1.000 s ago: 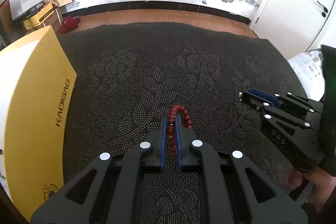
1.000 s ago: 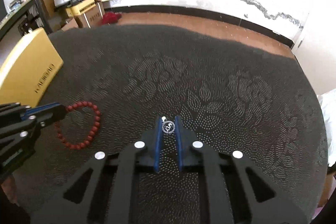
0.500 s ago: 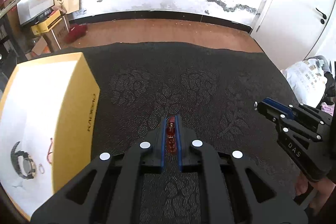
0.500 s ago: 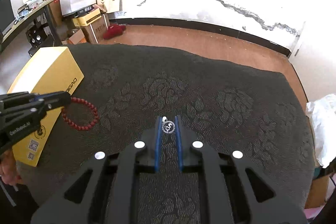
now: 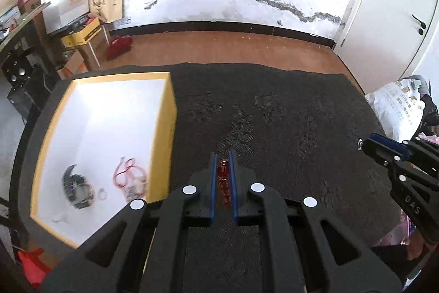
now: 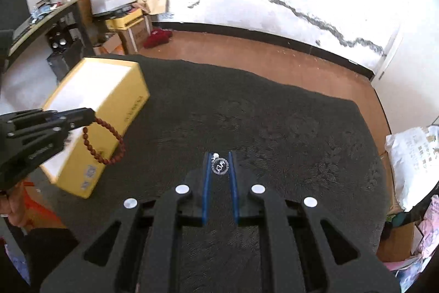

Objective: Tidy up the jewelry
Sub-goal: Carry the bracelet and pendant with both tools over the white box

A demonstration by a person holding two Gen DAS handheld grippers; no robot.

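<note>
My left hand-held gripper point(image 5: 222, 164) is clamped on the red bead bracelet point(image 6: 105, 142), which in the right wrist view dangles as a loop from its tips, clear of the dark patterned counter point(image 5: 288, 122) and in front of the yellow box point(image 6: 115, 111). My right hand-held gripper point(image 6: 219, 165) is pinched narrow on a small silver ring-shaped charm point(image 6: 219, 166), held above the counter. Inside the open box point(image 5: 164, 128) I see a dark watch point(image 5: 76, 188) and a pink cord piece point(image 5: 129, 172) on its white floor.
</note>
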